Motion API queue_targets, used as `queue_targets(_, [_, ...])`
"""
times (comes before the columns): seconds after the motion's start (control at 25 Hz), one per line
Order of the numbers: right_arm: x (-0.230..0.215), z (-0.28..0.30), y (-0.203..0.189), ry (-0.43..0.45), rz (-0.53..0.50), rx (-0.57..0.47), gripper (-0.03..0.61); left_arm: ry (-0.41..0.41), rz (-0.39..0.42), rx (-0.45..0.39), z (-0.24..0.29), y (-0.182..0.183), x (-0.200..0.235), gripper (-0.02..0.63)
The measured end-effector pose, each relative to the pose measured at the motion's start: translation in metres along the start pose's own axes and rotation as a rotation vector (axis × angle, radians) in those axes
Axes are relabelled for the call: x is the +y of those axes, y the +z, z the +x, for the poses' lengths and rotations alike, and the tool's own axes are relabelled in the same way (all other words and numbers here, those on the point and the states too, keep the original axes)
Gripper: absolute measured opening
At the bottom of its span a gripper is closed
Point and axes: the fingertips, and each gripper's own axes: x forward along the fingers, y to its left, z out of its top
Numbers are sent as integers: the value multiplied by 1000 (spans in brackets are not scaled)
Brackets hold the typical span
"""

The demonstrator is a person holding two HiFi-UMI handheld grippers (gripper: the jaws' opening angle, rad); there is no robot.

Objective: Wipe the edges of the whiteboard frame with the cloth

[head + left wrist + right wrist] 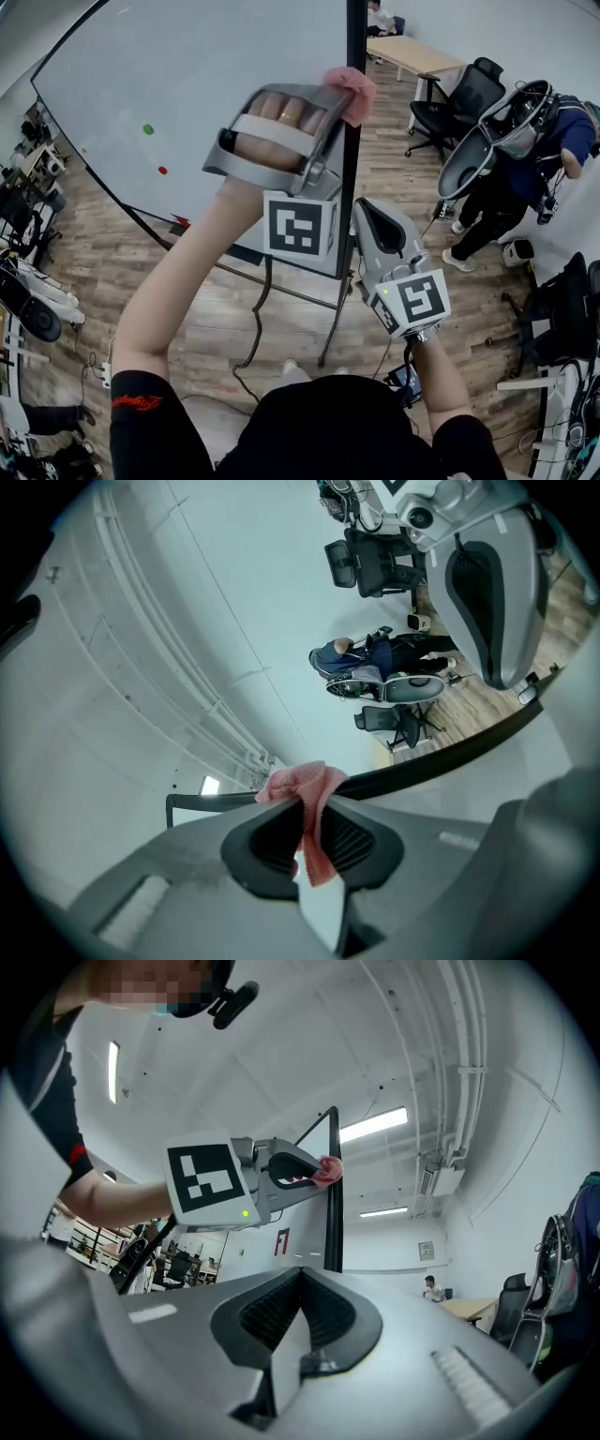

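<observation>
L gripper (310, 808) pinches cloth (302, 783) — on frame (450, 753).

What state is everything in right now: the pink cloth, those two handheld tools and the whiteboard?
Left gripper, jaws shut on the cloth.
Cloth, bunched, against the frame.
Right gripper, jaws together, empty.
Whiteboard, upright, mostly blank, with green and red spots.

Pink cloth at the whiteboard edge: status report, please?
Left tool shut on pink cloth, at whiteboard frame edge. Right tool shut, empty. Nothing blocking the frame.
</observation>
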Motion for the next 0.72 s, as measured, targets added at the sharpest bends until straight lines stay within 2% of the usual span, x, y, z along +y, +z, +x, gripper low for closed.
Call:
queue_targets(0.4, [-3, -4, -14, 19, 16, 22, 2, -47, -15, 27, 2, -3, -34, 44])
queue_targets(0.72, [-10, -5, -24, 22, 35, 41, 2, -40, -34, 28, 2, 1, -47, 44])
